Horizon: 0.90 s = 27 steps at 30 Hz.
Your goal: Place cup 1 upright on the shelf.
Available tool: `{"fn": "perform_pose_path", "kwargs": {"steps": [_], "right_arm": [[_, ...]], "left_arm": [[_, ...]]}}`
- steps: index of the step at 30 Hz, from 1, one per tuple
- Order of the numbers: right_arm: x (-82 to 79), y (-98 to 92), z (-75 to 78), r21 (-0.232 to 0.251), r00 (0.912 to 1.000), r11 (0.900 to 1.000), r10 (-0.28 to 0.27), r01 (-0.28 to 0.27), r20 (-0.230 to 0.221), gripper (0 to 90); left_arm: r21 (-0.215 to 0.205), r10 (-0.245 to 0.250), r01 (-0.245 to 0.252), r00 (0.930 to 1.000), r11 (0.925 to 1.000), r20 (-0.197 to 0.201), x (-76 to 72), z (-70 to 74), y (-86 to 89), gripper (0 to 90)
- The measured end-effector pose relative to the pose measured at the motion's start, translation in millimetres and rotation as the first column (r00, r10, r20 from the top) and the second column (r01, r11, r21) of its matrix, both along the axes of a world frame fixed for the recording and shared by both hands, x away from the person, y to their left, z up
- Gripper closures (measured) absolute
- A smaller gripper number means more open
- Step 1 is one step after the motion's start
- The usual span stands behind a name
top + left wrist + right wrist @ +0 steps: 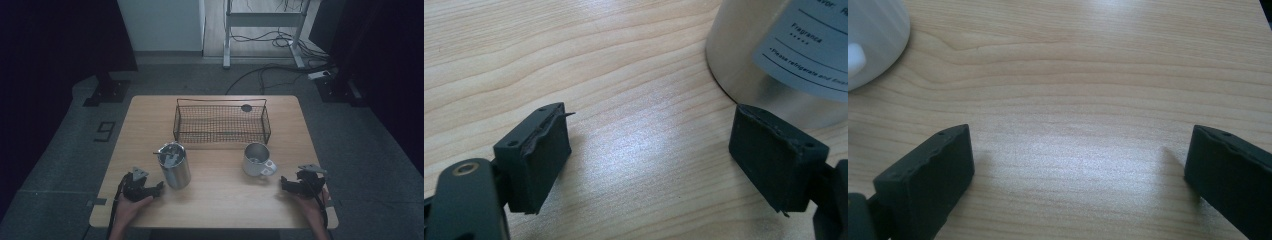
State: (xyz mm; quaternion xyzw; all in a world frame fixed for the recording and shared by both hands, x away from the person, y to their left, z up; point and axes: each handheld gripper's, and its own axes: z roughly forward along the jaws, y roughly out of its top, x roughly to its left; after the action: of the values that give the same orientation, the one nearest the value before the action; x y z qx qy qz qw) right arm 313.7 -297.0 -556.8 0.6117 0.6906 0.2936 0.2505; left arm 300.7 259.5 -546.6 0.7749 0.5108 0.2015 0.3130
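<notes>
A steel canister (174, 165) with a white label and something metal in its open top stands left of centre on the wooden table (220, 200). In the left gripper view the canister (744, 50) rises just beyond the right jaw. My left gripper (159, 187) (649, 150) rests low on the table beside it, open, with bare wood between its jaws. A metal mug (257, 160) with a handle stands right of centre. Its pale side (873, 35) shows at the top left of the right gripper view. My right gripper (284, 182) (1080, 160) lies open to the right of the mug, holding nothing.
A dark wire basket (221, 121) stands at the back middle of the table, with a small dark disc (246, 107) at its far right corner. Beyond the table are a frame's legs and cables on the floor (270, 55).
</notes>
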Motion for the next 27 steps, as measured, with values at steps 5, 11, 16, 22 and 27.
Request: {"fn": "perform_pose_path", "kwargs": {"steps": [5,11,16,22,27], "right_arm": [[0.1,0.1,0.0,0.0,1.0,1.0,-0.002,0.002,0.0,0.0],[-0.1,0.1,0.0,0.002,0.9998,1.0,-0.02,0.02,-0.001,0.0],[0.1,0.1,0.0,0.002,0.9998,1.0,-0.019,0.019,-0.001,0.0],[0.7,0.2,0.0,0.002,0.9998,1.0,-0.018,0.018,0.0,0.0],[0.7,0.2,0.0,0.002,0.9998,1.0,-0.018,0.018,0.0,0.0]], "left_arm": [[0.0,0.002,-0.002,1.0,1.0,0.0,0.0,0.0,-0.2,16.1],[-0.065,0.01,-0.011,0.9999,0.9978,-0.008,-2.0,0.5,2.9,15.0],[-0.064,0.013,-0.013,0.9999,0.9978,-0.008,-1.5,0.5,3.6,15.2],[-0.066,0.021,-0.021,0.9997,0.9976,-0.013,-3.0,2.1,4.0,15.1],[-0.105,0.028,-0.027,0.9996,0.9942,0.009,-7.0,12.3,7.3,15.1]]}}
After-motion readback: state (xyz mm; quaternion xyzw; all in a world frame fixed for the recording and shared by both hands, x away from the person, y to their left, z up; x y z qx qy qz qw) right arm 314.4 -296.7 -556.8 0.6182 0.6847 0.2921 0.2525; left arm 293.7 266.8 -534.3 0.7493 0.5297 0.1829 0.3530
